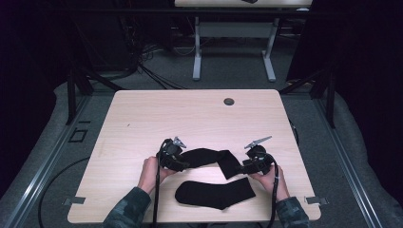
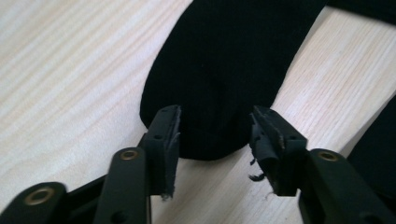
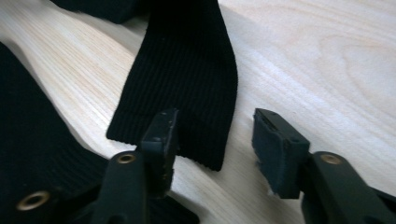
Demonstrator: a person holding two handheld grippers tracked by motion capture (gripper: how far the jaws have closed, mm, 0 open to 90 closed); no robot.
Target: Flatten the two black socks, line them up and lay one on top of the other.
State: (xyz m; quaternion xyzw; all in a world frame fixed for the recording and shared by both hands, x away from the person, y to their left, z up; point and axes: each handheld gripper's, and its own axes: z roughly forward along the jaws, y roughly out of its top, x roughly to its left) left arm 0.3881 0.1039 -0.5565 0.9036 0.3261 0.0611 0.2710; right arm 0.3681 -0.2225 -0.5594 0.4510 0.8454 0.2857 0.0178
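Note:
A black sock (image 1: 214,156) lies bent on the wooden table (image 1: 190,114), stretched between my two grippers. My left gripper (image 1: 185,164) stands open at the sock's rounded toe end (image 2: 215,74), which rests flat between the jaws (image 2: 215,114) without being pinched. My right gripper (image 1: 243,167) is open too (image 3: 215,116), and the sock's ribbed cuff (image 3: 182,84) lies on the table under and beside one finger (image 3: 161,135). A second black sock (image 1: 214,194) lies flat nearer the front edge; it also appears as a dark edge (image 2: 378,154) and a dark mass (image 3: 37,140).
A round cable hole (image 1: 229,101) sits near the table's far edge. Bare wood spreads over the far half of the table. Beyond it stands another table's white frame (image 1: 233,47), with cables on the floor (image 1: 152,66).

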